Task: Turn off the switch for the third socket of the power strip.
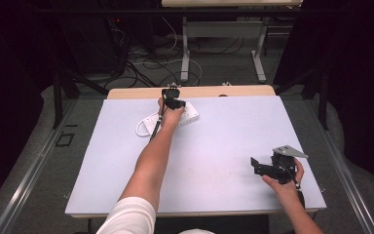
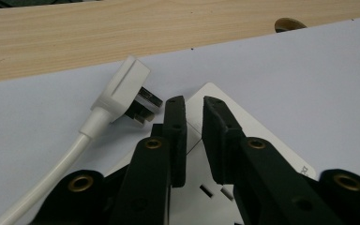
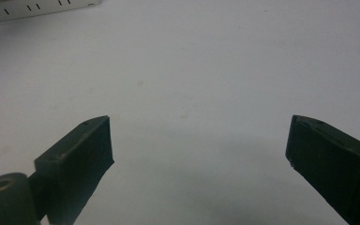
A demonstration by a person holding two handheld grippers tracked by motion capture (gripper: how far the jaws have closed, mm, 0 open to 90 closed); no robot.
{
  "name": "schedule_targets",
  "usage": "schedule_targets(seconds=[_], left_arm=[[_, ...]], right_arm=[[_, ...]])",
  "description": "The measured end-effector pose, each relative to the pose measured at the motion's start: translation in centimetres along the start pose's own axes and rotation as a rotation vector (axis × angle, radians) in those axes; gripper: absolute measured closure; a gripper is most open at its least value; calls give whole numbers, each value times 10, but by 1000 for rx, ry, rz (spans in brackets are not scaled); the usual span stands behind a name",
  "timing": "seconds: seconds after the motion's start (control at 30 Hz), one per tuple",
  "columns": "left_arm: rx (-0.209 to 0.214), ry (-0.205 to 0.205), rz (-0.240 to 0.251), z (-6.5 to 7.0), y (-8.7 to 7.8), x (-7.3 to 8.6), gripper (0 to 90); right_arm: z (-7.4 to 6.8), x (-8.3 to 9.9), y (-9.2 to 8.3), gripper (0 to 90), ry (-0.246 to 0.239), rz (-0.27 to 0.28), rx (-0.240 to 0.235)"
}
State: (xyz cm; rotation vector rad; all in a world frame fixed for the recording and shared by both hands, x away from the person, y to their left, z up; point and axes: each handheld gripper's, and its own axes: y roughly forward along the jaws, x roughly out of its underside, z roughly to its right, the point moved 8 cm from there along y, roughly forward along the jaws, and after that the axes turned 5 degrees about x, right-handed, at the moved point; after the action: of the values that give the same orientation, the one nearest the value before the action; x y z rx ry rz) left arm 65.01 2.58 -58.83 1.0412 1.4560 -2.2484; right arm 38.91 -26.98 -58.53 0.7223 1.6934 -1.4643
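**Left claw poised over the power strip, plug lying unplugged beside it**

Black jaws of the left claw (image 2: 194, 105) were seen nearest the lens in the left gripper view, brought almost together with only a narrow slit between them. They hung just above the end of the white power strip (image 2: 206, 187), and nothing was gripped; whether the tips touched the strip's casing could not be told. Just beside them, the white plug (image 2: 124, 86) was lying on the tabletop (image 1: 224, 141), its metal prongs turned toward the strip and its cord (image 2: 51, 180) trailing back toward the camera.

Judged from this, the step in hand was the approach to the plug or strip (no grasp had yet been made). For the next move, the jaws would probably need to be widened and shifted onto the plug's body, so that the prongs could be lined up with a socket.

At the near right of the tabletop, the right claw (image 1: 254, 165) was held well apart from the strip. Its jaws were spread wide over bare white surface, and nothing was held.
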Motion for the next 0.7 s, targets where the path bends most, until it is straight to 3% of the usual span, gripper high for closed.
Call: schedule_targets(seconds=[0.17,0.23,0.37,0.7], left_arm=[[13,-6,1,5,-7,-1,706],[13,9,-12,5,-10,-1,686],[18,-22,-26,8,-13,0,629],[12,-32,-44,11,-28,2,537]], right_arm=[[0,0,1,69,-7,-1,-4],[0,0,1,69,-15,0,-5],[-1,0,3,69,-18,-5,-6],[-2,0,3,69,-23,-4,-15]])
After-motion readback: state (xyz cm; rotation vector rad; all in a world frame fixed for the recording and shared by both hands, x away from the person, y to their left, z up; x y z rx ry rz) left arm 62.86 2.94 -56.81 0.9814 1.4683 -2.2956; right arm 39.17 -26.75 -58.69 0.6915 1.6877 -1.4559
